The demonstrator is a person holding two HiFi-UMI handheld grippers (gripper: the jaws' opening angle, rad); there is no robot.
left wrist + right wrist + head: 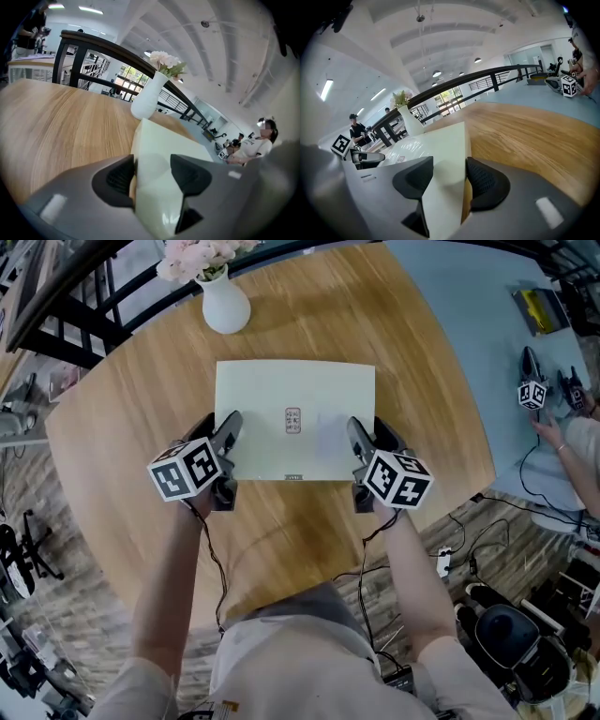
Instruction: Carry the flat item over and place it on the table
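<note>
A flat pale cream box [295, 418] lies on the round wooden table [141, 399], with a small label on its top. My left gripper [228, 427] is at the box's left edge and my right gripper [361, 432] at its right edge. In the left gripper view the box [164, 145] sits between the jaws, whose pads rest against it. In the right gripper view the box [436, 145] is also between the jaws, but they stand wide, with a thin gap beside the right-hand pad [483, 183].
A white vase [225, 306] with pink flowers stands just behind the box. A blue-grey table [469, 296] at the right holds another marker cube [532, 393] by a seated person's hand. Dark railing [84, 324] runs at the far left. Cables [459, 549] lie on the floor.
</note>
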